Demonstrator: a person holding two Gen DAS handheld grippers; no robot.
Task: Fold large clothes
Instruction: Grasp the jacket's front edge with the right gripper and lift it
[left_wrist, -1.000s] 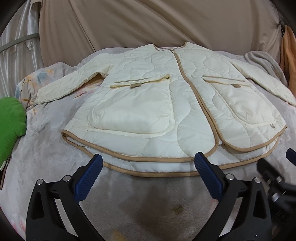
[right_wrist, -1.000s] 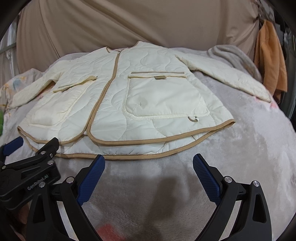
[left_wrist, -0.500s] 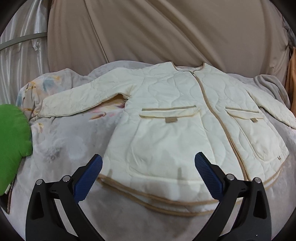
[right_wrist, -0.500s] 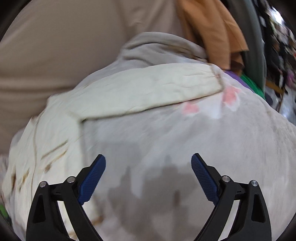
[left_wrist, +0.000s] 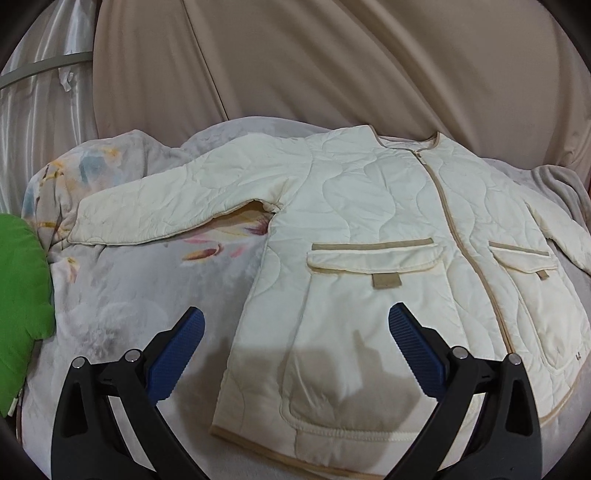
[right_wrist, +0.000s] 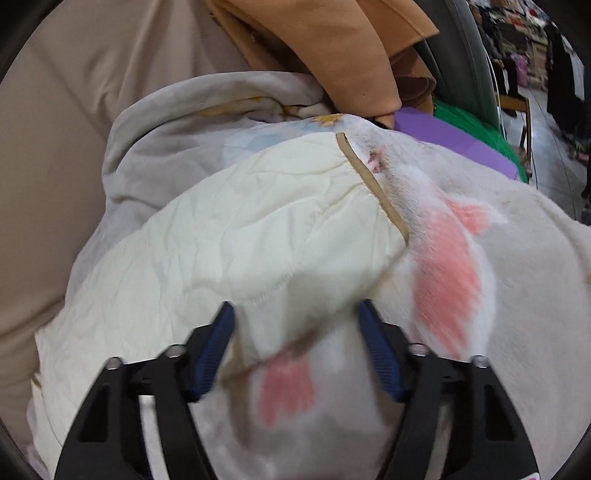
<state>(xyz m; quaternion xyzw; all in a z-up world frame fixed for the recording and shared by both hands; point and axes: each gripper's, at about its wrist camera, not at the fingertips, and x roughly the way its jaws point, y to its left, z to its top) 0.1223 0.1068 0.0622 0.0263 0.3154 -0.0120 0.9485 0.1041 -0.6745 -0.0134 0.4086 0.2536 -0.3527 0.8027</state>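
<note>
A cream quilted jacket (left_wrist: 369, 229) with tan trim lies flat, front up, on a blanket-covered bed. Its left sleeve (left_wrist: 177, 199) stretches out to the left. My left gripper (left_wrist: 295, 332) is open and empty, hovering over the jacket's lower left side near the pocket. In the right wrist view the jacket's other sleeve (right_wrist: 236, 236) lies with its tan-edged cuff (right_wrist: 373, 184) at the far end. My right gripper (right_wrist: 295, 321) is partly open with its jaws on either side of the sleeve's near edge, not clamped.
The bed wears a pale blanket with pink and yellow flower prints (right_wrist: 447, 266). A green cushion (left_wrist: 22, 295) sits at the left edge. Beige curtain (left_wrist: 295, 66) hangs behind. An orange garment (right_wrist: 332, 48) hangs past the cuff, beside purple and green items (right_wrist: 454, 133).
My left gripper moved forward over the jacket's lower left side. My right gripper swung right to the sleeve, closed in on it, and its jaws narrowed.
</note>
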